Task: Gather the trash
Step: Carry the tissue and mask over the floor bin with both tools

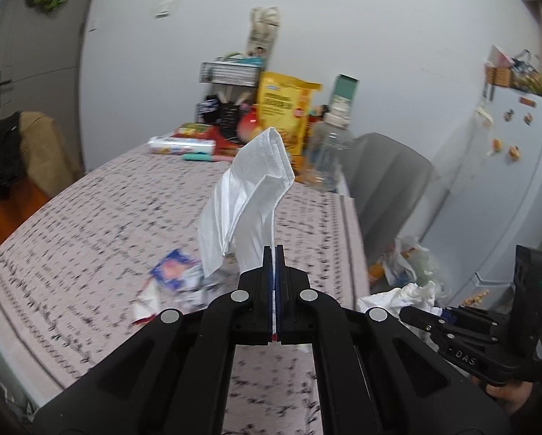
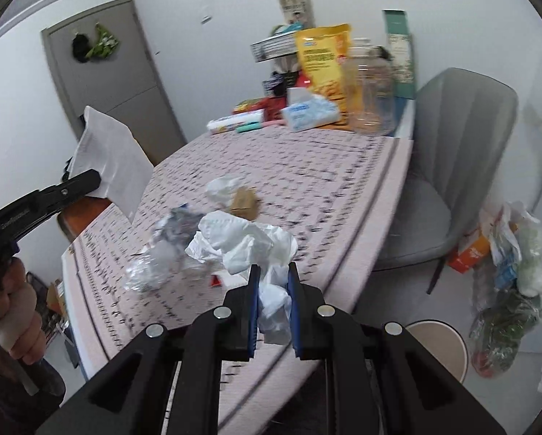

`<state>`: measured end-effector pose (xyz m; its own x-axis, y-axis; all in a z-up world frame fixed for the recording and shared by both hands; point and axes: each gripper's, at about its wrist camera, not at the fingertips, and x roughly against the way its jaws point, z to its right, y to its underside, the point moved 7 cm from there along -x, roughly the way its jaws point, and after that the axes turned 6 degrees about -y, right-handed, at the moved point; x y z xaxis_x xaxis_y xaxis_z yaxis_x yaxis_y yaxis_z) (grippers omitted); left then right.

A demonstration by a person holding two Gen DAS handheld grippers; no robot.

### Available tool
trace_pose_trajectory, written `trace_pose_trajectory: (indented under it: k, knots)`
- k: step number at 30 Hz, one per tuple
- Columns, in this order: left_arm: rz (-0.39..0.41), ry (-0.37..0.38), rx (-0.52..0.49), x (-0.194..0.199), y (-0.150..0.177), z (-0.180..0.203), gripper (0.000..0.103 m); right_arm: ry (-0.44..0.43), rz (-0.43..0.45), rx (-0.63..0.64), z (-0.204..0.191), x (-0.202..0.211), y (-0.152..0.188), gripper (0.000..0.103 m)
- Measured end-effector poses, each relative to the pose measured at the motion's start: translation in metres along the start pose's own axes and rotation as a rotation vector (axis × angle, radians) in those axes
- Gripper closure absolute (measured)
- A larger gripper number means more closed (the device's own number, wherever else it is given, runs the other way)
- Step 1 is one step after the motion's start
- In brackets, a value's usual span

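Note:
My left gripper (image 1: 274,250) is shut on a flat white napkin (image 1: 249,195) and holds it above the patterned table (image 1: 89,253); the napkin also shows in the right wrist view (image 2: 111,152). My right gripper (image 2: 274,272) is shut on a crumpled white tissue (image 2: 245,243) near the table's right edge; that tissue shows in the left wrist view (image 1: 398,299). On the table lie a blue and white wrapper (image 1: 173,270), a crumpled silver wrapper (image 2: 162,250), a small brown paper scrap (image 2: 245,201) and another white tissue (image 2: 222,186).
Groceries crowd the table's far end: a yellow bag (image 2: 323,59), a clear jar (image 2: 370,90), a tissue pack (image 2: 309,112). A grey chair (image 2: 452,166) stands to the right. A full trash bag (image 2: 506,272) and a round bin (image 2: 438,344) sit on the floor.

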<state>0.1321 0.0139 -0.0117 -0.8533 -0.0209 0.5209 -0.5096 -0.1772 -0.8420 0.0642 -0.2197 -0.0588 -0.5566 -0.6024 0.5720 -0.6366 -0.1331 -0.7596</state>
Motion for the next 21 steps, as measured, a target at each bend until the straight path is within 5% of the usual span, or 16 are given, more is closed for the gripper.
trace_pose_trajectory:
  k: [21]
  knots:
    - [-0.191,0.303,-0.134,-0.081,0.024,0.163,0.101,0.282,0.052,-0.291,0.173,0.041,0.041,0.088]
